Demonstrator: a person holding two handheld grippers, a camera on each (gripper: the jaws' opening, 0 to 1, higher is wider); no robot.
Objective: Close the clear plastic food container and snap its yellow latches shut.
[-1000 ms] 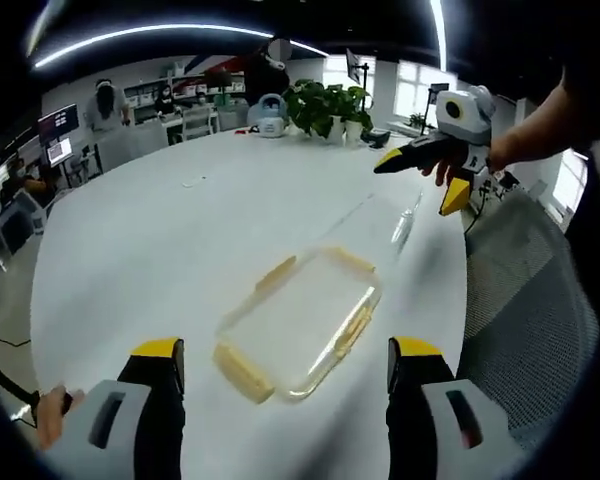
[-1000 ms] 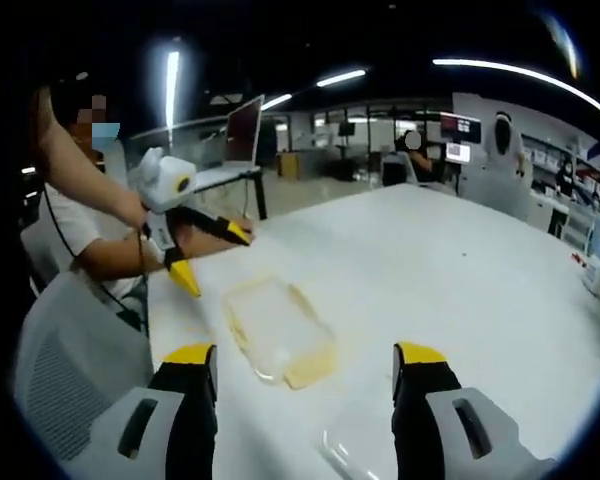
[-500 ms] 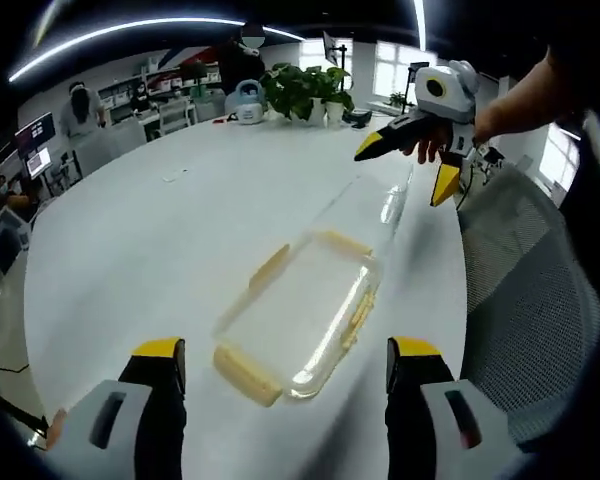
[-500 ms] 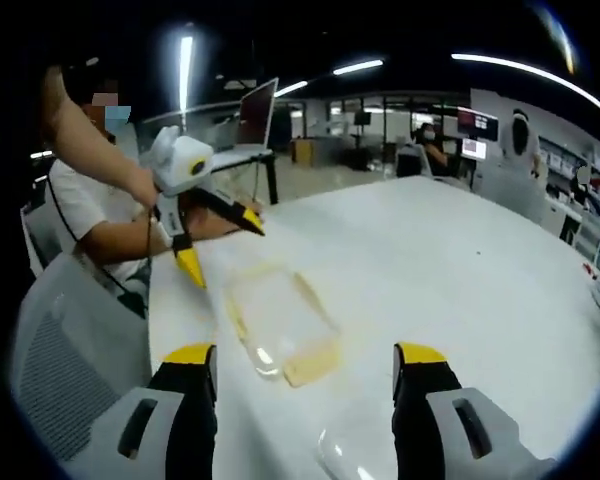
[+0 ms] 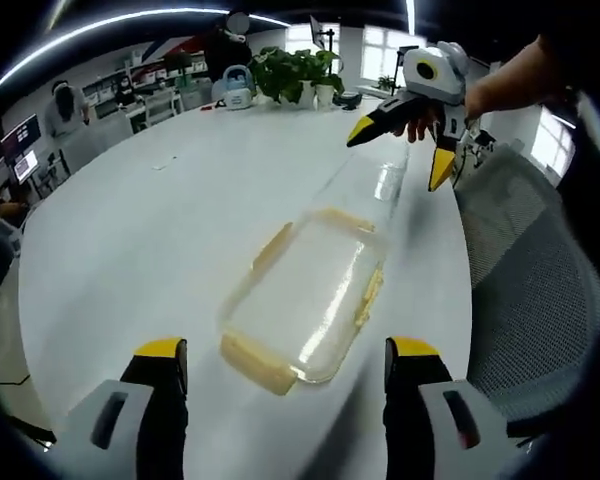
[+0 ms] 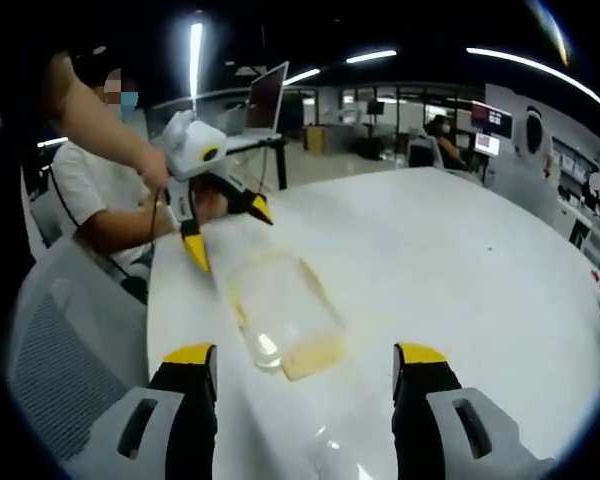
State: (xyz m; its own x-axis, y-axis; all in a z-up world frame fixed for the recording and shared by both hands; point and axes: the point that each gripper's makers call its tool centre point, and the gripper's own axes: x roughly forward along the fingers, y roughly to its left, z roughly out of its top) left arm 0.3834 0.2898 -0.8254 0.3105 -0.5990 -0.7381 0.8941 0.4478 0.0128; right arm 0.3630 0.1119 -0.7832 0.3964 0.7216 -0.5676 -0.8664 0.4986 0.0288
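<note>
A flat clear lid with yellow latches (image 5: 305, 295) lies on the white table (image 5: 150, 230), ahead of my left gripper (image 5: 283, 352), which is open and holds nothing. Past the lid stands a clear plastic tub (image 5: 372, 188). My right gripper (image 5: 400, 152) hovers open above the tub's far end, held by a hand. In the right gripper view the lid (image 6: 280, 320) lies ahead of my open right gripper (image 6: 305, 355), and the tub's edge (image 6: 330, 448) shows faintly low between its jaws. The left gripper (image 6: 230, 238) hangs open over the lid's far end.
A grey mesh chair (image 5: 525, 300) stands at the table's edge beside the lid. Potted plants (image 5: 300, 75) and a small white and blue appliance (image 5: 238, 92) sit at the table's far side. A seated person (image 6: 95, 195) holds the grippers. Desks and monitors (image 6: 265, 100) fill the room behind.
Both views have closed in on the lid and tub, which look larger. The right gripper has come nearer to the tub's far end. Both grippers stay open.
</note>
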